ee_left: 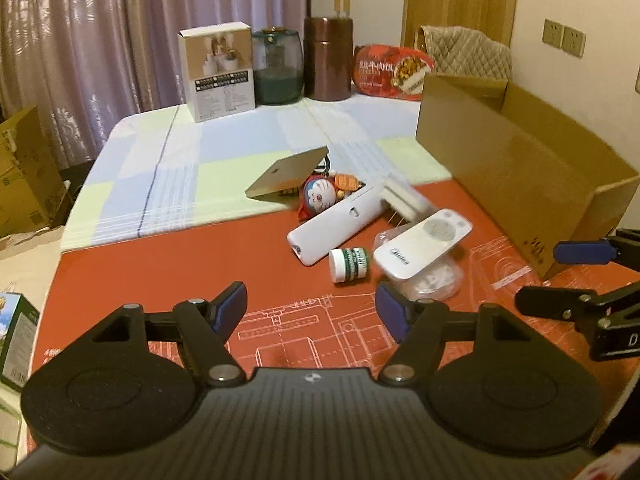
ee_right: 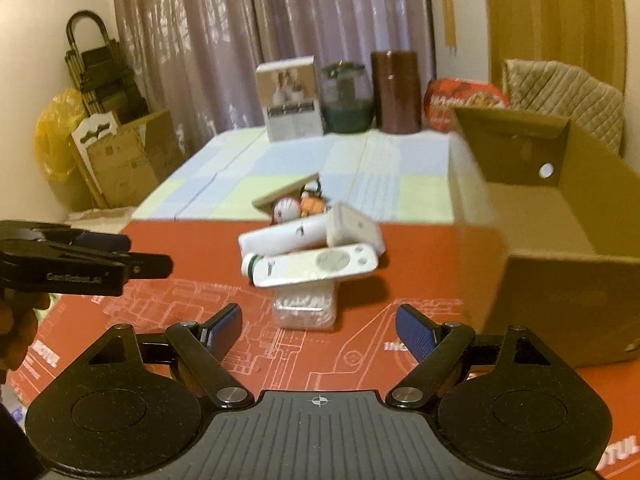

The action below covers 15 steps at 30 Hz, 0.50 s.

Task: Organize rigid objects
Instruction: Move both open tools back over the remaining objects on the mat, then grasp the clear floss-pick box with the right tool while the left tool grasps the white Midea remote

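Observation:
A pile of small objects lies mid-table on the red mat (ee_left: pixel 160 276). It holds a long white remote (ee_left: pixel 334 226), a flat white remote with a round pad (ee_left: pixel 424 242), a small white jar with a green label (ee_left: pixel 349 265), a blue-and-white toy figure (ee_left: pixel 318 196) and a tilted gold card (ee_left: pixel 288 174). The flat remote (ee_right: pixel 320 266) rests on a clear plastic packet (ee_right: pixel 306 310). My left gripper (ee_left: pixel 310 296) stands open, short of the jar, with nothing between its fingers. My right gripper (ee_right: pixel 319 316) is open just before the packet, also empty. An open cardboard box (ee_right: pixel 540 216) stands to the right.
At the far table edge stand a white carton (ee_left: pixel 220 74), a glass jar (ee_left: pixel 277 66), a brown canister (ee_left: pixel 327 58) and a red food packet (ee_left: pixel 390 68). Cardboard boxes (ee_right: pixel 120 160) lean by the curtain on the left. A green box (ee_left: pixel 14 336) sits at the near left.

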{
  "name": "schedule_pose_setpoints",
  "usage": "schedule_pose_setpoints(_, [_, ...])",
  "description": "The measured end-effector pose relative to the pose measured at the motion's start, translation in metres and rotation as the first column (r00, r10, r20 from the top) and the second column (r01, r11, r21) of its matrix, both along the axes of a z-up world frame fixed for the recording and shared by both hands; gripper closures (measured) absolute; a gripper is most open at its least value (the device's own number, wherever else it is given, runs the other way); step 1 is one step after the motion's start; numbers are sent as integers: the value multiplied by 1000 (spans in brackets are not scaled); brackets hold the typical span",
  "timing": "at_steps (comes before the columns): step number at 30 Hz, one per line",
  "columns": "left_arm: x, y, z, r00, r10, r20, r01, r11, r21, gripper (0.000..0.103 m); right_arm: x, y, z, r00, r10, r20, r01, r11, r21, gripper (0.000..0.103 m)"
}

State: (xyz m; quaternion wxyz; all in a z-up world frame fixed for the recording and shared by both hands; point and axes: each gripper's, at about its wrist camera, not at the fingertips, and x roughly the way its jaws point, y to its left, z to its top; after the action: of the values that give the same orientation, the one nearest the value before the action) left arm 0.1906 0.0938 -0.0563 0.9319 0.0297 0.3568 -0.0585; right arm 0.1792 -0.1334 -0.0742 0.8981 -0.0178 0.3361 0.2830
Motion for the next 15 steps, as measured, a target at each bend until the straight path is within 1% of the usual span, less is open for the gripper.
schedule_pose_setpoints(5, [23,11,-19,1000,4,-17,-4,1000,-16,36,21,20,-26,1000,13,-18,-14,1000,-20,22])
schedule_pose_setpoints(9, [37,16,-25,1000,14,-23,-14,1000,-21,36,39,32,-44,999,0,-52,-1,1000,-17,22])
schedule_pose_setpoints(12, [44,19,-27,999,21,-27,-22,999,-36,36,48,41,-50,998,3,-58,-4,1000,-19,22])
schedule_pose_setpoints(15, [50,24,-29,999,32,-38,-34,998,-51,36,54,50,-56,998,9,-56,-12,999,-39,22])
